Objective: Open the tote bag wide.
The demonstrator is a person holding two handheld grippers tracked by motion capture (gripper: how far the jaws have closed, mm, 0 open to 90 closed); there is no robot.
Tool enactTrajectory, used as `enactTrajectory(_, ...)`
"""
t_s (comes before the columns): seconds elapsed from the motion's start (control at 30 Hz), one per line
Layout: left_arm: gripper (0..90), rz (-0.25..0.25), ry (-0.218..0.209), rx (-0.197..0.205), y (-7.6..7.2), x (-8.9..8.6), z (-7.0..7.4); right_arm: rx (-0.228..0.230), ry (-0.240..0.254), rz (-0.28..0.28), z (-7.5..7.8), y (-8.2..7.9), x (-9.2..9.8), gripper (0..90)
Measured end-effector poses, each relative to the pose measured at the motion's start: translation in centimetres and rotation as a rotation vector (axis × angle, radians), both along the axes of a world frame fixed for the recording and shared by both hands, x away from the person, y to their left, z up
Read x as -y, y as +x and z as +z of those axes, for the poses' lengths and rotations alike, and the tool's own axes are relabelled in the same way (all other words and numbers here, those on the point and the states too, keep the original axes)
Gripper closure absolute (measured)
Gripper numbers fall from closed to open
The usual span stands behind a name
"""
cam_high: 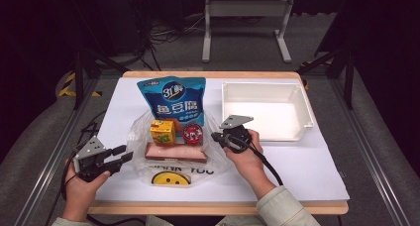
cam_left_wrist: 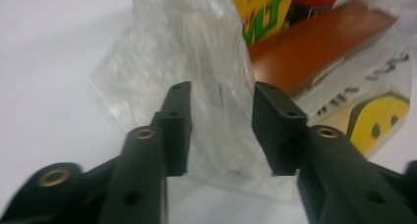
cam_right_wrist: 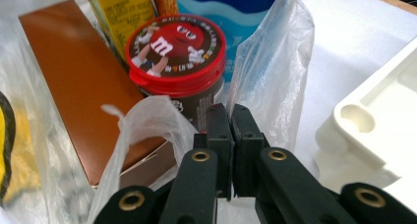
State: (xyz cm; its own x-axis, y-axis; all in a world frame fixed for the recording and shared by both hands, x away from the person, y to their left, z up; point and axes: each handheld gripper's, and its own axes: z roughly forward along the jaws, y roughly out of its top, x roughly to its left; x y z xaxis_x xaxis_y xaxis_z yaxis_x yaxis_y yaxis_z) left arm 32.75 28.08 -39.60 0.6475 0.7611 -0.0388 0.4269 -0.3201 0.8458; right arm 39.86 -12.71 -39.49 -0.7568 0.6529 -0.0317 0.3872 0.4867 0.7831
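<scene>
Black jaws of the right gripper [cam_right_wrist: 231,117] are pressed together just before the red-lidded candy tub [cam_right_wrist: 177,62], seemingly pinching the plastic bag [cam_right_wrist: 147,121] edge, though the film there is hard to make out. Across the bag, the left gripper [cam_left_wrist: 221,126] stands part open, the bag's clear film between its jaws, untouched.

The blue pouch [cam_high: 172,99] standing at the back of the desk carries large white Chinese characters reading 鱼豆腐, with a round white emblem above them that looks like "31" beside another character. The clear plastic bag [cam_high: 148,171] is printed "THANK YOU" in black letters, partly hidden, above a yellow smiley face. The red lid of the round tub [cam_right_wrist: 175,49] shows a white lowercase "m" on a red candy figure. The yellow carton [cam_left_wrist: 260,8] bears green letters ending in "LT"; the rest is cut off.
</scene>
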Motion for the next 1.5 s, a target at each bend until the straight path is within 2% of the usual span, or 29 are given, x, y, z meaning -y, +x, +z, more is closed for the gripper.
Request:
enactTrajectory(0.03,54.2,0.000,0.000,0.000,0.0,0.0,0.0,0.000,0.000,0.000,0.0,0.0,0.0,88.6)
enactTrajectory(0.2,49.1,0.001,-0.035,0.110,-0.8,0.6,3.4,-0.012,-0.006,0.002,-0.8,-0.1,0.0,88.7)
enactTrajectory(0.27,48.9,-0.014,-0.024,0.133,-0.6,1.4,4.3,-0.017,-0.001,0.005,-0.9,-0.1,0.1,88.7)
enactTrajectory(0.3,48.7,-0.026,-0.008,0.131,-0.5,2.0,4.6,-0.018,0.001,0.007,-0.9,-0.1,0.1,88.7)
enactTrajectory(0.33,48.1,-0.040,0.022,0.122,0.0,2.9,4.6,-0.019,0.003,0.008,-0.9,-0.1,0.1,88.7)
enactTrajectory(0.37,47.5,-0.040,0.022,0.122,0.0,2.9,4.6,-0.019,0.005,0.008,-0.9,-0.1,0.1,88.7)
enactTrajectory(0.4,47.5,-0.049,0.058,0.101,0.6,3.7,4.3,-0.019,0.005,0.008,-0.9,-0.1,0.1,88.7)
enactTrajectory(0.47,47.5,-0.061,0.108,0.019,2.1,4.5,3.2,-0.019,0.010,0.011,-0.9,-0.1,0.1,88.6)
enactTrajectory(0.5,47.0,-0.062,0.119,-0.010,2.8,4.7,2.5,-0.019,0.011,0.013,-0.9,-0.2,0.1,88.6)
enactTrajectory(0.57,45.8,-0.047,0.147,-0.059,3.9,4.8,1.2,-0.018,0.015,0.017,-0.8,-0.2,0.1,88.4)
enactTrajectory(0.63,45.5,-0.038,0.158,-0.099,4.7,4.9,0.0,-0.017,0.019,0.017,-0.8,-0.3,0.1,88.3)
enactTrajectory(0.7,48.1,-0.028,0.168,-0.112,5.2,4.9,-0.6,-0.018,0.021,0.018,-0.8,-0.2,0.2,88.3)
enactTrajectory(0.73,52.0,-0.023,0.146,-0.112,5.4,4.7,-0.7,-0.018,0.022,0.018,-0.8,-0.2,0.2,88.2)
enactTrajectory(0.77,58.6,-0.023,0.146,-0.112,5.4,4.7,-0.7,-0.018,0.022,0.018,-0.8,-0.2,0.2,88.2)
enactTrajectory(0.8,58.6,0.005,0.128,-0.108,5.7,4.4,-0.8,-0.017,0.023,0.019,-0.8,-0.2,0.2,88.3)
enactTrajectory(0.83,68.2,0.024,0.125,-0.107,5.8,4.3,-0.9,-0.018,0.024,0.021,-0.8,-0.2,0.1,88.3)
enactTrajectory(0.9,79.2,0.058,0.124,-0.114,6.1,3.8,-1.2,-0.019,0.019,0.021,-0.9,-0.2,0.1,88.4)
enactTrajectory(1.0,87.6,0.093,0.123,-0.146,6.6,3.2,-2.1,-0.020,0.004,0.013,-1.2,0.0,0.2,88.6)
enactTrajectory(1.13,89.3,0.102,0.142,-0.192,7.0,3.0,-3.3,-0.032,-0.012,-0.004,-1.9,0.3,0.7,89.0)
enactTrajectory(1.23,89.4,0.064,0.174,-0.217,7.1,3.3,-4.0,-0.049,-0.030,-0.015,-2.6,0.5,1.0,89.2)
enactTrajectory(1.27,89.4,0.050,0.190,-0.218,7.0,3.5,-4.1,-0.062,-0.038,-0.018,-3.0,0.5,1.1,89.3)
enactTrajectory(1.33,89.4,0.045,0.193,-0.216,7.0,3.6,-4.2,-0.076,-0.053,-0.018,-3.5,0.5,1.2,89.4)
enactTrajectory(1.5,86.2,-0.020,0.217,-0.189,6.4,4.1,-4.4,-0.098,-0.097,-0.010,-4.6,0.3,1.2,89.3)
